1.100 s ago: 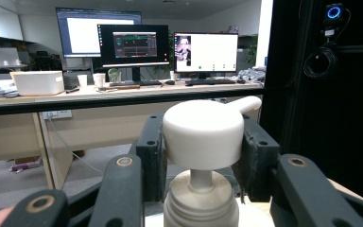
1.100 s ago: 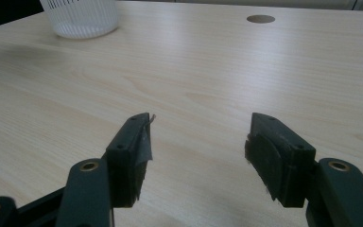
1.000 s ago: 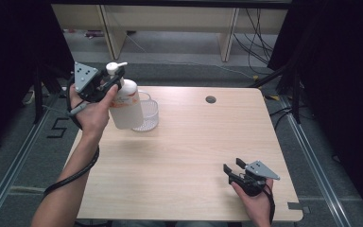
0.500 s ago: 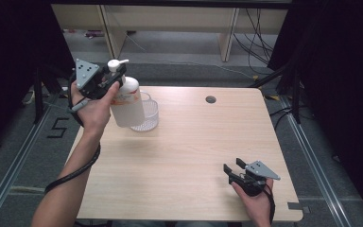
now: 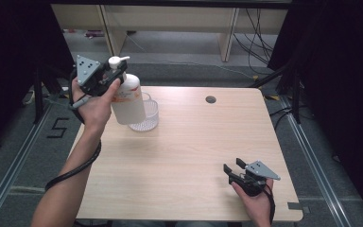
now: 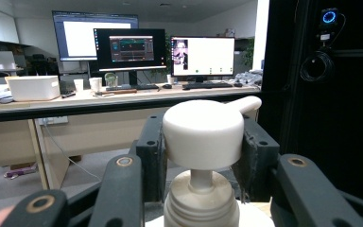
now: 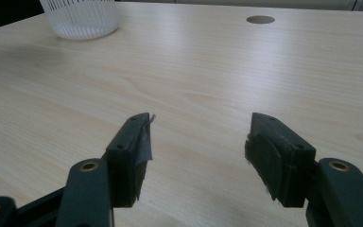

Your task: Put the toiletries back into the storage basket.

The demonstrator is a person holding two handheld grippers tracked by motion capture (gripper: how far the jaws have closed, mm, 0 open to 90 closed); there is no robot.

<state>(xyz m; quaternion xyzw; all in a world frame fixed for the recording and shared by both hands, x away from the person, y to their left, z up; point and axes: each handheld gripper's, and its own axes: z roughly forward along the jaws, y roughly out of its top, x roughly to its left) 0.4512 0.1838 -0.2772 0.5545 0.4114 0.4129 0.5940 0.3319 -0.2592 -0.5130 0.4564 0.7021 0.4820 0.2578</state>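
High cam looks down over my table [image 5: 189,156]. My gripper cams sit close, facing forward. Right shares the basket [image 7: 81,18].

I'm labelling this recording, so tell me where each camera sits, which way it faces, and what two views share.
High view: above the person's side, looking forward and down on the table; both forearms, left gripper and right gripper show.
Left gripper view: on the left gripper, level, facing the monitors; its jaws grip the pump bottle below the head.
Right gripper view: on the right gripper, low, looking across the table at the ribbed cup; its jaws stand apart.
Shared: high and right gripper views both show the cup and the table's round hole.
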